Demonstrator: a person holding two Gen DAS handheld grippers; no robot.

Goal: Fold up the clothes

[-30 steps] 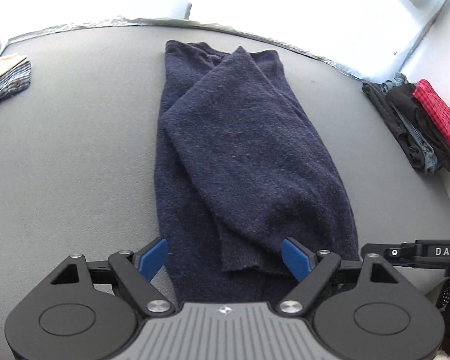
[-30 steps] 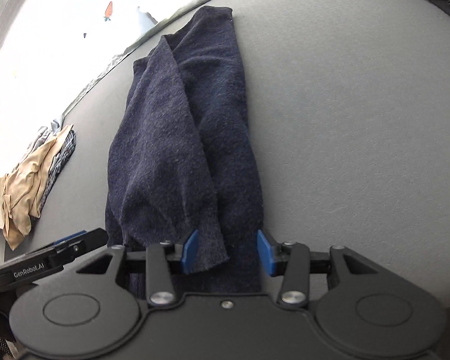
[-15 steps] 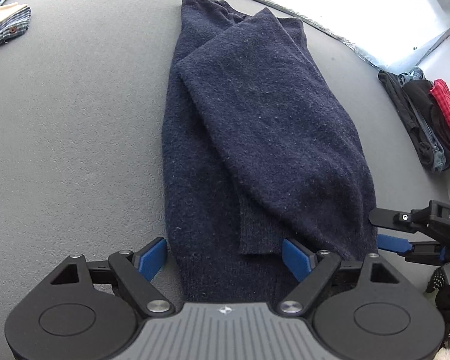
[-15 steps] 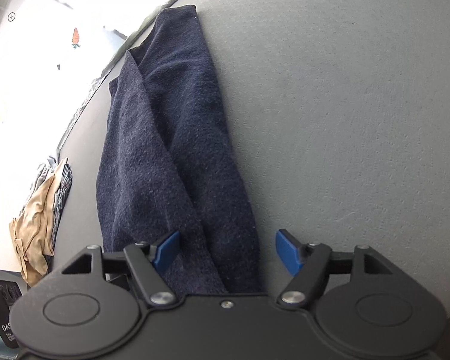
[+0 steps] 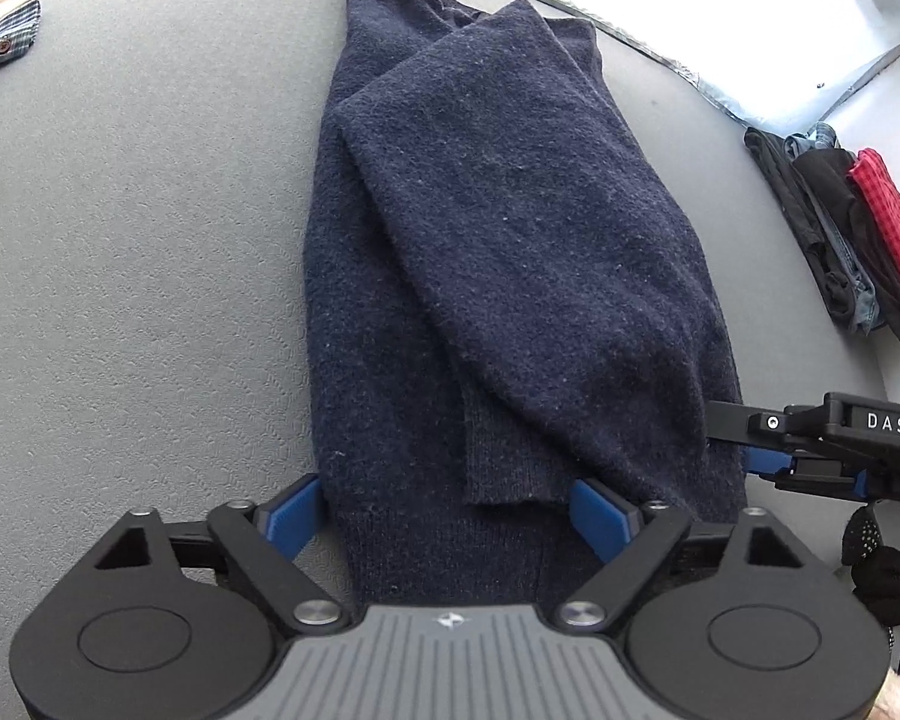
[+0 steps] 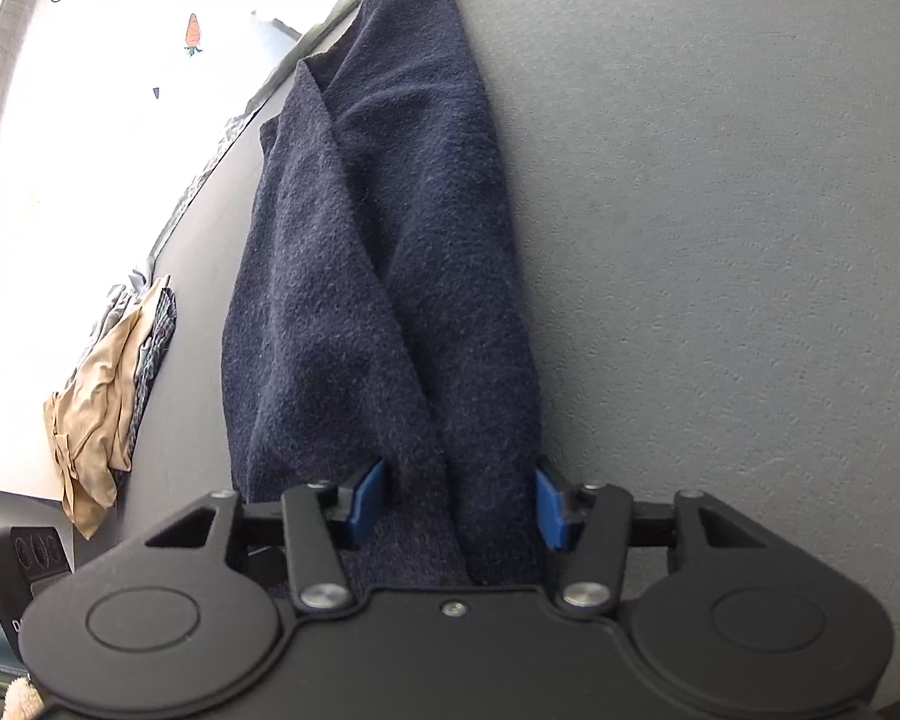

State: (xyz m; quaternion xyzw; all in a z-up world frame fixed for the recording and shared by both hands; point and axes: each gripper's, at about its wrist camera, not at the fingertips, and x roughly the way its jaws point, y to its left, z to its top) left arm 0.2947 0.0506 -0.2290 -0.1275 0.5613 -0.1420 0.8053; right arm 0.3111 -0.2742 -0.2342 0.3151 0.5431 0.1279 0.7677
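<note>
left wrist view: on the far left of the grey tabletop (image 5: 120, 300) a small checked cloth (image 5: 3, 39) is seen. in the middle, the dark blue sweater (image 5: 510, 240) is laid out long and narrow, with a sleeve folded across it. since a second ago, the left claw (image 5: 450, 516) has been brought down to the near hem, and its blue fingers (image 5: 291, 516) are being closed with the hem between them. the cloth is not yet pinched there. at the right edge, the right claw (image 5: 768, 462) is seen at the other side of the hem, and a pile of dark and red clothes (image 5: 852, 240) is kept further off.

right wrist view: a tan cloth (image 6: 96, 414) is seen on the left. the right claw has been lowered too, and it is being closed on a bunch of the sweater's hem.

it is judged that the hem is being picked up so the sweater can be folded in half. the sweater looks thick, fuzzy and soft. the tabletop looks bumpy and flat.
</note>
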